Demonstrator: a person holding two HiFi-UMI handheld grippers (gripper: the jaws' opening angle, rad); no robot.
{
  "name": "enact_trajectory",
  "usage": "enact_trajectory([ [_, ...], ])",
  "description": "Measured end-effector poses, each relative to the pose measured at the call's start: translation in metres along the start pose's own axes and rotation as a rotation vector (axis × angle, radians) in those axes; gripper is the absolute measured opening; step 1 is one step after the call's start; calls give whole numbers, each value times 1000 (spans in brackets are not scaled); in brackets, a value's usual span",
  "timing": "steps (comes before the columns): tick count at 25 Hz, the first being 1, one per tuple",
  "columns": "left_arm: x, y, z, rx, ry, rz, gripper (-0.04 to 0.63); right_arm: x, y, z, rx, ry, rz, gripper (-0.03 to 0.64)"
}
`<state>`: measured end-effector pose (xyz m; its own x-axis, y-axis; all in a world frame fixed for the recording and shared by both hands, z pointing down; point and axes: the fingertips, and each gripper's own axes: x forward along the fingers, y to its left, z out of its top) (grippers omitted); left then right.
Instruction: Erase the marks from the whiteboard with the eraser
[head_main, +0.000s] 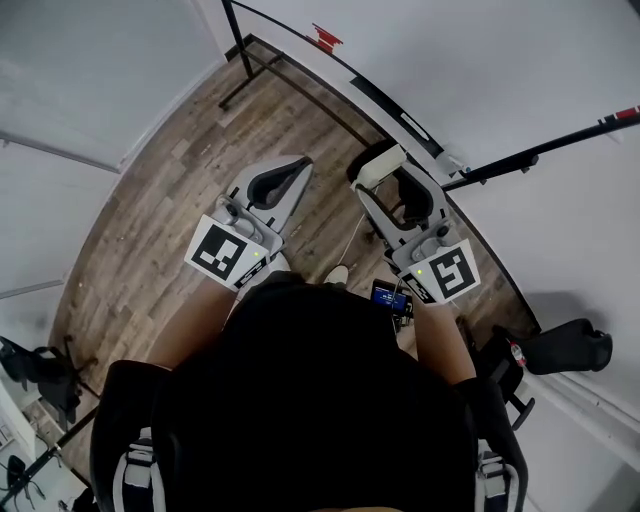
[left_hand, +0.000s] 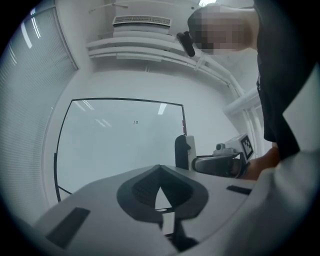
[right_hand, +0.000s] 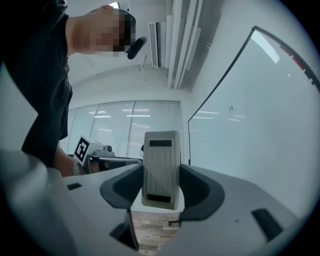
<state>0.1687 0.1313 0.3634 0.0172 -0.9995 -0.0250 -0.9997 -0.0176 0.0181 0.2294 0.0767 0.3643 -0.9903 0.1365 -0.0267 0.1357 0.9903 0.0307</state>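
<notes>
The whiteboard (head_main: 460, 60) stands ahead of me, black-framed, with a tiny dark mark (left_hand: 135, 122) near its upper middle; that mark (right_hand: 231, 108) also shows in the right gripper view. My right gripper (head_main: 383, 168) is shut on a cream ribbed eraser (right_hand: 160, 167), held upright between its jaws a short way from the board (right_hand: 260, 115). The eraser (left_hand: 184, 151) appears side-on in the left gripper view. My left gripper (head_main: 290, 168) is shut with nothing in it, beside the right one and facing the board (left_hand: 120, 145).
Wood-plank floor (head_main: 180, 190) lies below both grippers. A red clip (head_main: 325, 38) sits on the board's frame. A black stand bar (head_main: 540, 152) juts out at the right. Window blinds (right_hand: 115, 125) and a ceiling air unit (left_hand: 141, 21) are behind.
</notes>
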Motion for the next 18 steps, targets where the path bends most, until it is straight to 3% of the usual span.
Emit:
enact_trajectory([
  [10,-56,61,5,-7,-22,0,5,76,46,4,8,-12,5,227],
  [18,-84,102,-3,-4,-20,16,5,115,68,-13,83,-10,2,227],
])
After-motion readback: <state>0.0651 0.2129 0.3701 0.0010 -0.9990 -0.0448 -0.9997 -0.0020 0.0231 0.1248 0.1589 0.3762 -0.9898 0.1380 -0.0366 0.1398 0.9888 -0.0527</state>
